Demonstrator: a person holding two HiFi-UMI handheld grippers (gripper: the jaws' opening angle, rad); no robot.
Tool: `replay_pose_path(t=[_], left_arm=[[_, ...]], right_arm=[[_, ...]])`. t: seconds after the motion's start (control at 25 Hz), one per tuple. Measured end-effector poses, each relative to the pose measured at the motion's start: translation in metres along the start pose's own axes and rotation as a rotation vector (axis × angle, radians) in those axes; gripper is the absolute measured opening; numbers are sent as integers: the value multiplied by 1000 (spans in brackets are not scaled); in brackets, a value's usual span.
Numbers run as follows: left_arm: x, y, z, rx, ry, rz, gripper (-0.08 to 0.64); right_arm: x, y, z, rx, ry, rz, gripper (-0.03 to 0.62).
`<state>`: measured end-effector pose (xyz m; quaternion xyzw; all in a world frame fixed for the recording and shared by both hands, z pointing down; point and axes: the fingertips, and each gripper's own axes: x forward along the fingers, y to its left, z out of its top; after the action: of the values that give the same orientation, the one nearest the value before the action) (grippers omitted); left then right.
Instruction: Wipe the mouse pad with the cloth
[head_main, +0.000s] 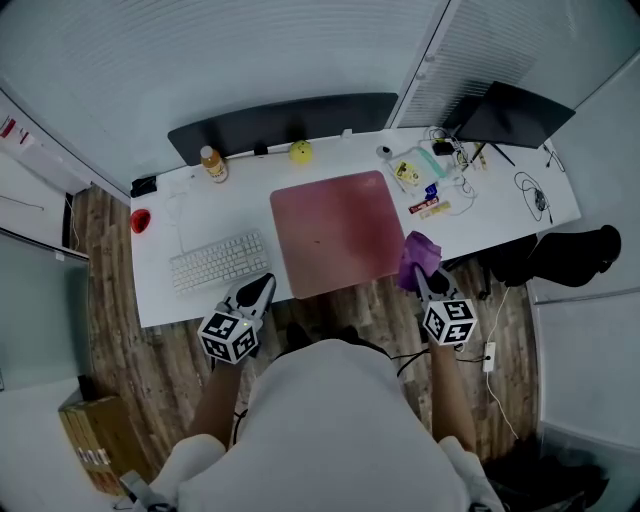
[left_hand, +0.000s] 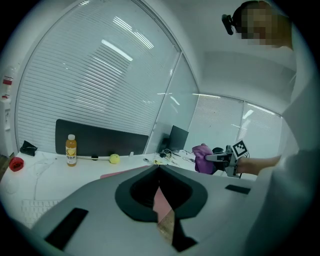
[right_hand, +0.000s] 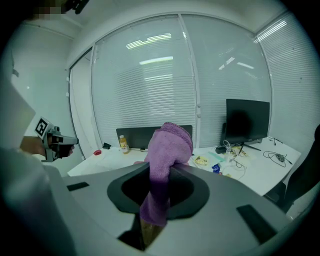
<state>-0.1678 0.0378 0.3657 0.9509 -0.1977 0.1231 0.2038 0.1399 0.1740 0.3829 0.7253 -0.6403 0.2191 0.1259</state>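
The pink-red mouse pad (head_main: 340, 232) lies in the middle of the white desk (head_main: 500, 215), reaching its front edge. A purple cloth (head_main: 418, 254) hangs bunched in my right gripper (head_main: 421, 273), which is shut on it just off the pad's front right corner. In the right gripper view the cloth (right_hand: 172, 142) stands up between the jaws of the right gripper (right_hand: 161, 169). My left gripper (head_main: 261, 285) hovers at the desk's front edge, left of the pad, shut with nothing in it. In the left gripper view the left gripper (left_hand: 159, 169) shows its jaw tips meeting, with the pad (left_hand: 125, 173) beyond.
A white keyboard (head_main: 218, 260) lies left of the pad. At the back stand a juice bottle (head_main: 213, 165), a yellow ball (head_main: 301, 152) and a dark panel (head_main: 285, 124). Small clutter and cables (head_main: 435, 180) and a monitor (head_main: 512, 115) fill the right. A red thing (head_main: 140, 220) sits far left.
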Motion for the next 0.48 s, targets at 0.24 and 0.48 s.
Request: replay_pose_path(t=[0.24,0.48], left_arm=[[20,-22,10,15,-3,-7,17],[39,-31,17,16,-26,4,18]], right_arm=[[-12,-18,11,-31,-27,16,86],[-18,-37,23,-18,-54,24,86]])
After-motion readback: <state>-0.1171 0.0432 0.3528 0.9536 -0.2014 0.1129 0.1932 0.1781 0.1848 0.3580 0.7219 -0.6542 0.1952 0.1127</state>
